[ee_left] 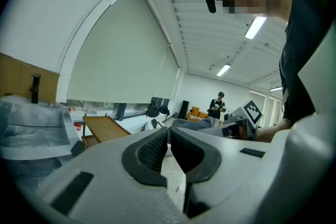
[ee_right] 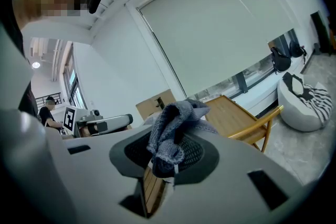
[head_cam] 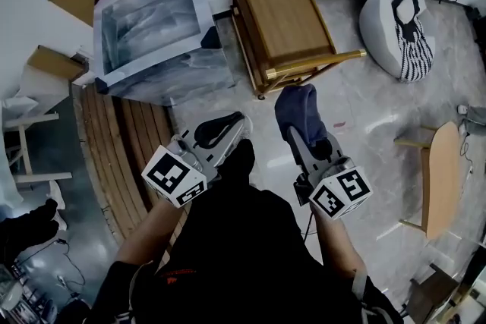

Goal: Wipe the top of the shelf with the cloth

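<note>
Our right gripper (ee_right: 169, 157) clamps the grey cloth (ee_right: 170, 126) near the wooden shelf (head_cam: 285, 7); our left gripper (ee_left: 169, 136) is closed on nothing.

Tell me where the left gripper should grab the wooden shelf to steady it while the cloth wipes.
Probably the raised rail along the near end of the shelf, approached from above on the person's side, jaws straddling it. It stands proud of the flat top, which offers nothing to pinch, and it lies closest to the left gripper.
</note>
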The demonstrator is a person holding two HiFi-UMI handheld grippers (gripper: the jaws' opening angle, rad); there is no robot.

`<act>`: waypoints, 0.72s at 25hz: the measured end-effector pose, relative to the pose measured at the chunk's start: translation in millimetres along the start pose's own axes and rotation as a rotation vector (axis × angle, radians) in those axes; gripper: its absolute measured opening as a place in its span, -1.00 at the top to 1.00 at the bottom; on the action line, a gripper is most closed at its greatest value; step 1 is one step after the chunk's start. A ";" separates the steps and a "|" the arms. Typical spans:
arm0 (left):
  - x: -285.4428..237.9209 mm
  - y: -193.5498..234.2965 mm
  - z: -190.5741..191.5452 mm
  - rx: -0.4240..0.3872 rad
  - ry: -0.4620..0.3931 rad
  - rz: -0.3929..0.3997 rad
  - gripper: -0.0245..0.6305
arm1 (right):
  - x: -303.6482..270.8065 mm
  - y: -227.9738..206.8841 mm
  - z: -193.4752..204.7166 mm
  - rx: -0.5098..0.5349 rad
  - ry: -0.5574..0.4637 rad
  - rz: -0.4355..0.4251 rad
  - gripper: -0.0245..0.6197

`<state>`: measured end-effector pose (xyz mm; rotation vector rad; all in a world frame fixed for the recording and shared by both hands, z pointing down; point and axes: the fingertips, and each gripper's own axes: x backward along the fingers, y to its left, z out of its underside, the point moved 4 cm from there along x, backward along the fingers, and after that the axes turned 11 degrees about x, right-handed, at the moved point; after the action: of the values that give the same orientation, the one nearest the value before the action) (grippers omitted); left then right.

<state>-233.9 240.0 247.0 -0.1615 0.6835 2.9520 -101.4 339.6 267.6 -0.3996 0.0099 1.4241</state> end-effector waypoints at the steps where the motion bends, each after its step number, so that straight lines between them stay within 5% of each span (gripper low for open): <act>1: -4.2 8.1 -2.2 0.003 0.006 -0.002 0.83 | -6.9 -5.3 -1.4 -0.002 0.007 0.001 0.66; 18: -76.0 127.6 -50.6 0.056 0.044 -0.012 0.83 | -121.4 -84.0 -33.6 -0.037 0.092 0.025 0.66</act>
<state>-171.1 97.6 266.6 -0.2260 0.7677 2.9223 -32.2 206.6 287.8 -0.4965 0.0636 1.4313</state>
